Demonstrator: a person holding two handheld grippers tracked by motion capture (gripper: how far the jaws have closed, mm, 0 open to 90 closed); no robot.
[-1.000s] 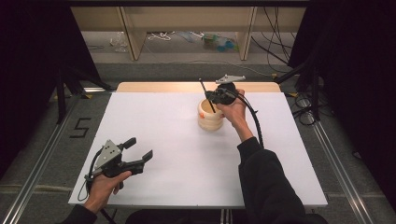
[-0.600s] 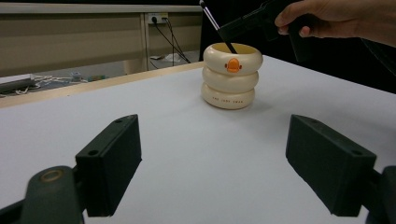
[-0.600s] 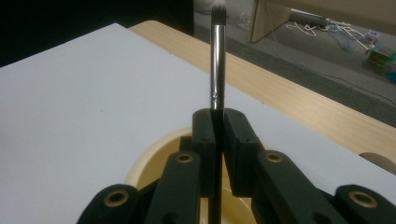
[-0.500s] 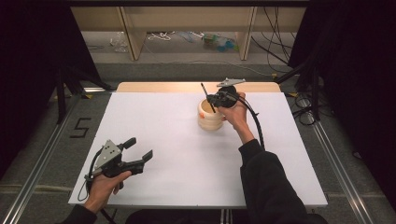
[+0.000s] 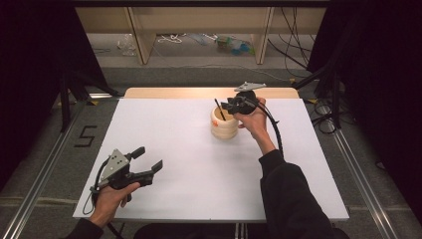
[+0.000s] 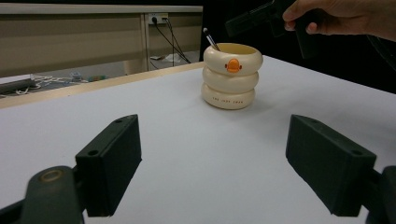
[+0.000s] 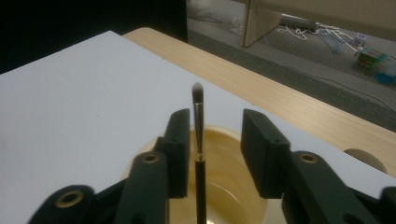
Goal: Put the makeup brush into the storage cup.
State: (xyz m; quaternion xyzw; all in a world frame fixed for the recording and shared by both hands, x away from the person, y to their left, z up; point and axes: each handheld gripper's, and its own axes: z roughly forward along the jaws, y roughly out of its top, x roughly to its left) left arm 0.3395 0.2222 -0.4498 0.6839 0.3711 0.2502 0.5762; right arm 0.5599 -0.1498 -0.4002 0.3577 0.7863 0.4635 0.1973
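- Right hand-held gripper (image 7: 212, 154) above the cup (image 5: 224, 123): jaws just opened, spread around the brush (image 7: 198, 121), not pinching it.
- Left hand-held gripper (image 6: 229, 163) spread wide, empty, over the worktop (image 5: 174, 149).

bright table, dark soft surroundings

Brush (image 7: 198, 122) upright in cream holder (image 5: 224, 125)
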